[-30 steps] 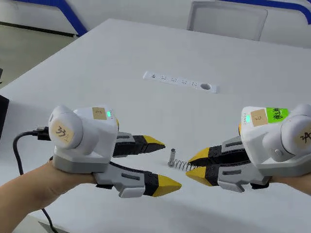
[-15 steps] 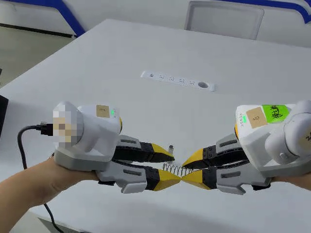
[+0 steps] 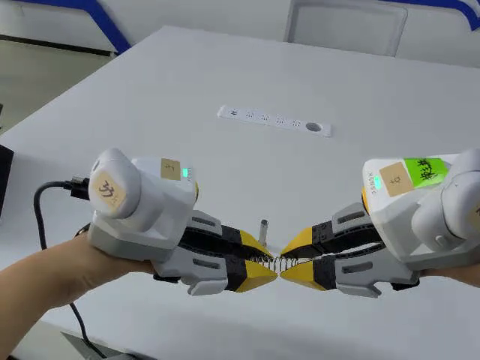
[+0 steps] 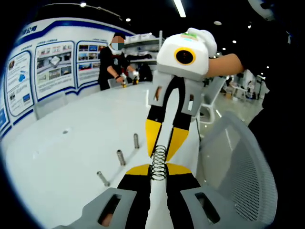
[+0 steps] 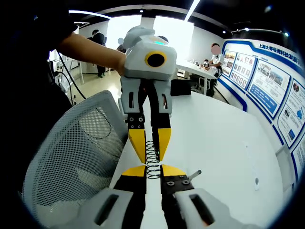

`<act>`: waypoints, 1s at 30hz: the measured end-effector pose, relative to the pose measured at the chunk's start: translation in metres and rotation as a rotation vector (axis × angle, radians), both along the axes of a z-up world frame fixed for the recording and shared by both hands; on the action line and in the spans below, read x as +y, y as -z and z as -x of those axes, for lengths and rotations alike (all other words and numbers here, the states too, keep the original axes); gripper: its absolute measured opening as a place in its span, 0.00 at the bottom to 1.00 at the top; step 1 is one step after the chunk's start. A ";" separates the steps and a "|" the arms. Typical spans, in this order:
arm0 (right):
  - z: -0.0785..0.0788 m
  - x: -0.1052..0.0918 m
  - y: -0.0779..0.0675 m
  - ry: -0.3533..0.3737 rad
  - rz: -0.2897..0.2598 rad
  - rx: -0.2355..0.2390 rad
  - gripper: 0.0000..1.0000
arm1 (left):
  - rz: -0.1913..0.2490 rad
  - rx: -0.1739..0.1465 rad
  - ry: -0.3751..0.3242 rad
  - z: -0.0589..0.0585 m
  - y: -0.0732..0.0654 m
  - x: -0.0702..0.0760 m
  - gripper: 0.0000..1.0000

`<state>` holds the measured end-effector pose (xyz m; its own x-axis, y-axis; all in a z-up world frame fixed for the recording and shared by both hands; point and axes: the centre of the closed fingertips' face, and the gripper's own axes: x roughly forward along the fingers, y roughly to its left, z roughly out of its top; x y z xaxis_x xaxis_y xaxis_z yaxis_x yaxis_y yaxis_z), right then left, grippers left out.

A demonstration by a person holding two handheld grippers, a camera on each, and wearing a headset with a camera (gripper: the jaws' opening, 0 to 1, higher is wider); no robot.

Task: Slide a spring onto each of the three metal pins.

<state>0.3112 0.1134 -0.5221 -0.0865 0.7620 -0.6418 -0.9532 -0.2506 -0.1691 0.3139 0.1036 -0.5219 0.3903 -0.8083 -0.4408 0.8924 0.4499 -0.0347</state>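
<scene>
A small metal spring (image 3: 276, 262) hangs level above the white table (image 3: 187, 82), between two yellow-tipped grippers that meet tip to tip. My left gripper (image 3: 266, 264) is shut on its left end, my right gripper (image 3: 289, 262) on its right end. In the left gripper view the spring (image 4: 158, 160) runs from my own left gripper (image 4: 158, 171) up to the right gripper (image 4: 162, 145). Three upright metal pins (image 4: 121, 157) stand on the table to the left there. One pin (image 3: 263, 227) shows just behind the tips; the same pin (image 5: 194, 175) lies beside my right gripper (image 5: 152, 171).
A white power strip (image 3: 274, 121) lies mid-table, with a grey chair (image 3: 345, 26) beyond the far edge. A black cable (image 3: 41, 217) trails off the near left edge. A mesh chair back (image 4: 243, 171) is close below the grippers. People (image 4: 116, 62) stand in the background.
My left gripper moved right to meet the right one and went from open to shut on the spring's free end. The right gripper kept its hold and barely moved.
</scene>
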 end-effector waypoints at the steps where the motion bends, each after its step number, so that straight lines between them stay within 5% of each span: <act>1: 0.000 -0.001 -0.001 -0.001 -0.003 0.000 0.11 | -0.002 -0.005 0.002 0.000 0.000 0.000 0.10; 9: -0.006 -0.003 -0.010 0.025 -0.055 0.026 0.14 | 0.020 -0.018 0.007 -0.004 -0.005 -0.001 0.10; 13: -0.011 -0.004 -0.017 0.067 -0.107 0.079 0.15 | 0.035 -0.023 0.010 -0.005 -0.013 0.001 0.10; 23: -0.012 -0.007 -0.015 0.102 -0.140 0.161 0.11 | 0.050 -0.029 -0.004 -0.007 -0.017 0.001 0.10; 30: -0.008 -0.006 -0.016 0.092 -0.152 0.175 0.11 | 0.042 -0.019 0.008 -0.004 -0.014 0.003 0.10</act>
